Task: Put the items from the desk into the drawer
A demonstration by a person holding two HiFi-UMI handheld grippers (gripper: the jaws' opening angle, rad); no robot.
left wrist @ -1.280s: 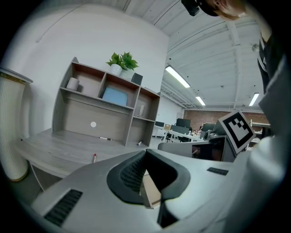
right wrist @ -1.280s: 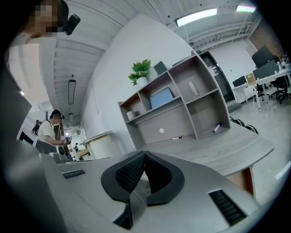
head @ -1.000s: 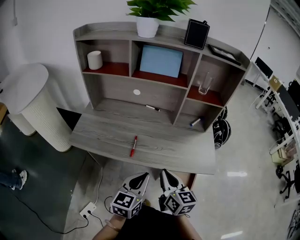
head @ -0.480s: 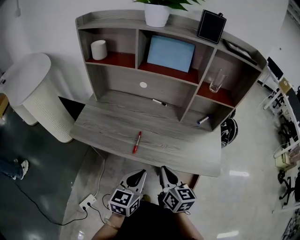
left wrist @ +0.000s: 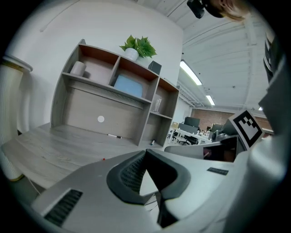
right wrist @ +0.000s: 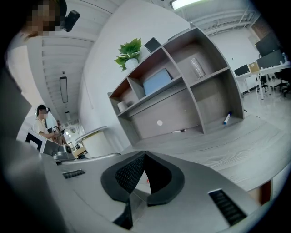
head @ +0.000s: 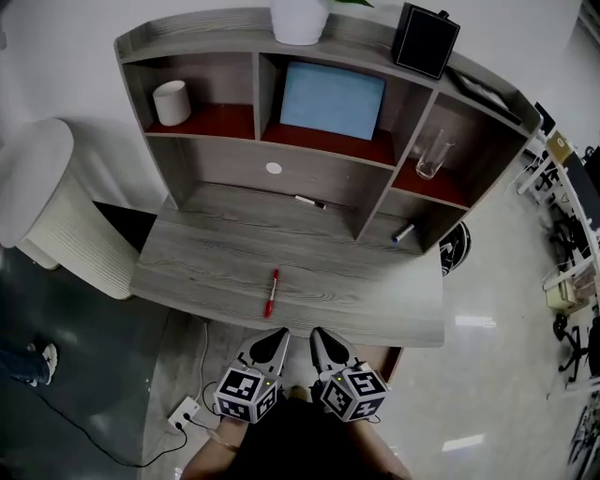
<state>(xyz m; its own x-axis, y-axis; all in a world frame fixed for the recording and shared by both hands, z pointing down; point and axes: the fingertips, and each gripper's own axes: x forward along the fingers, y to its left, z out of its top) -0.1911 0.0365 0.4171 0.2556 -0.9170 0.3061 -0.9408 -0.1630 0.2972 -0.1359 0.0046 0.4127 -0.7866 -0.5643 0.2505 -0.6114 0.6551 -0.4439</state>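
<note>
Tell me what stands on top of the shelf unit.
A white plant pot, a black rectangular object and a flat dark item toward the right end. Anything behind the pot and the black object is covered by them.

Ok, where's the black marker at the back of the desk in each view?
Head view: marker near centre, lower right of the white disc.
Left gripper view: marker left of centre, right of the disc.
Right gripper view: marker mid-frame, right of the disc.
Shared landmark: the disc on the back panel.
</note>
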